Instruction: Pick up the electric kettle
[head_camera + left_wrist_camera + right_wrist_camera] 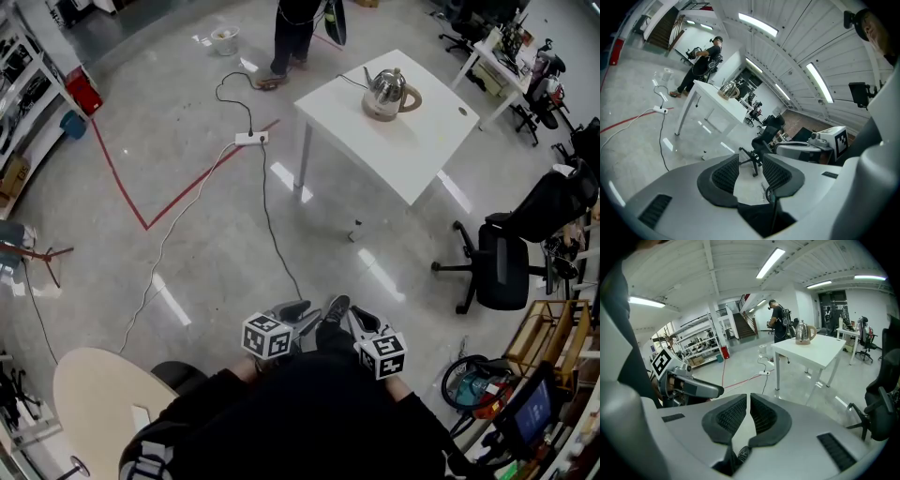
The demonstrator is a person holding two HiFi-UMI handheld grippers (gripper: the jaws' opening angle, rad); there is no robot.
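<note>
Holds left tongs (pixel 751 161) slightly spread, empty; holds right tongs (pixel 747 401) pressed together on nothing. Hovers both side by side, low over the floor (pixel 216 244), well apart from the electric kettle (pixel 389 92) upright on the white counter (pixel 427 141).

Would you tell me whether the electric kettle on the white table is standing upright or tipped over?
Upright: the electric kettle stands on its base on the white table, with its lid uppermost.
</note>
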